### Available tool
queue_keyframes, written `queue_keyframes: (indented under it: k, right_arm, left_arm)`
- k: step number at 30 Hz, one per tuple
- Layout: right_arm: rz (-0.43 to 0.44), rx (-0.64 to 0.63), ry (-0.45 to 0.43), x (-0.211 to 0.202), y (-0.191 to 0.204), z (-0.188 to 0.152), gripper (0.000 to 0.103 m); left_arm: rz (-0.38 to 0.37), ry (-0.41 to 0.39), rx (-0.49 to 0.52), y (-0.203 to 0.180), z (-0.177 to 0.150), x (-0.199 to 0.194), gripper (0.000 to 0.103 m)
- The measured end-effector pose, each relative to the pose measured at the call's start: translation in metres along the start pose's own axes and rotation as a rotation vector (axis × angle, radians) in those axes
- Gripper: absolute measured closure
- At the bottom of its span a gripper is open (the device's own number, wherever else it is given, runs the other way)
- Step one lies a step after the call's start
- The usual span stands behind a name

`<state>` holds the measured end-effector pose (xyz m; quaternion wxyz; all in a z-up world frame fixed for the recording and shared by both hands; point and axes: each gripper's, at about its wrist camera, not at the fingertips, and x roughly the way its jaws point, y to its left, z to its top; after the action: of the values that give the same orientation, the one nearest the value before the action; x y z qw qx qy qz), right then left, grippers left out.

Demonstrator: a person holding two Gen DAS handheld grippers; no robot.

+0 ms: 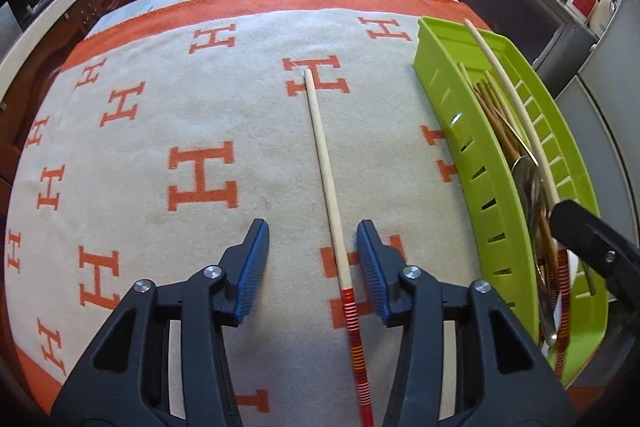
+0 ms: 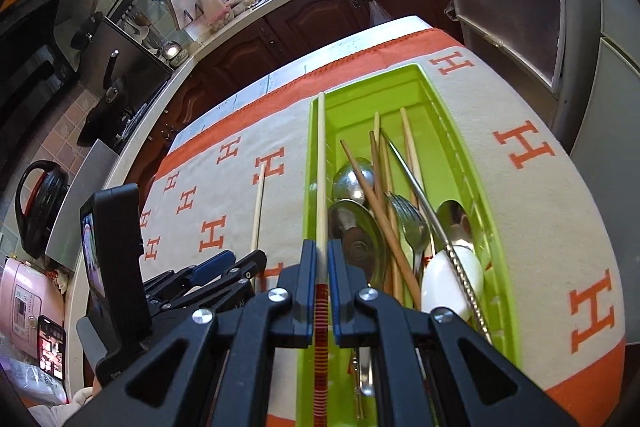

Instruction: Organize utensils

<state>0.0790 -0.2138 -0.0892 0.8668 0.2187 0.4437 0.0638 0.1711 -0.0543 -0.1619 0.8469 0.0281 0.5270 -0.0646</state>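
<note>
Left wrist view. The left gripper (image 1: pixel 313 247), with black arms and blue ribbed pads, points down at a cream cloth with orange H letters and an orange border (image 1: pixel 160 131) that covers the counter. Its jaws stand partly apart on either side of a long cream chopstick with a red-and-white banded end (image 1: pixel 324 163), which lies flat on the cloth and runs away from the camera. The chopstick lies nearer the right pad, and neither pad presses on it. At right, a lime-green slotted plastic utensil tray (image 1: pixel 476 155) rests on the cloth, well apart from the lying chopstick. The tray holds brown wooden chopsticks (image 1: pixel 486 99) and a steel spoon (image 1: pixel 528 183). A second cream chopstick (image 1: pixel 504 79) slants above the tray, its lower part meeting the black tip of the right gripper (image 1: pixel 560 215) at the frame's right edge.

Right wrist view. The right gripper (image 2: pixel 320 263) has its blue pads closed tightly on the second cream chopstick (image 2: pixel 321 167), gripped just above its red-banded end; the shaft extends forward along the tray's left wall (image 2: pixel 311 163). Inside the tray lie wooden chopsticks (image 2: pixel 376 203), steel spoons (image 2: pixel 354 179), a steel fork (image 2: pixel 408 219), a white ceramic spoon (image 2: pixel 448 279) and a thin steel rod (image 2: pixel 424 195), heaped together. To the left, the first chopstick (image 2: pixel 258 211) lies on the cloth (image 2: pixel 540 211), with the left gripper (image 2: pixel 220 269) over its near end.
</note>
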Motion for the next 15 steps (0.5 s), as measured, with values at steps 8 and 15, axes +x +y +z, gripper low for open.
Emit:
queue_keyframes:
  k: [8,15]
  right_arm:
    - [0.019,0.02,-0.029,-0.015,-0.014,-0.001,0.098]
    - [0.002,0.032,-0.044,-0.026,-0.029,0.0,0.098]
  left_arm:
    - [0.012,-0.021,0.029,-0.01,-0.002,-0.002,0.099]
    - [-0.042,0.001,-0.012,-0.005,-0.003,-0.008,0.1]
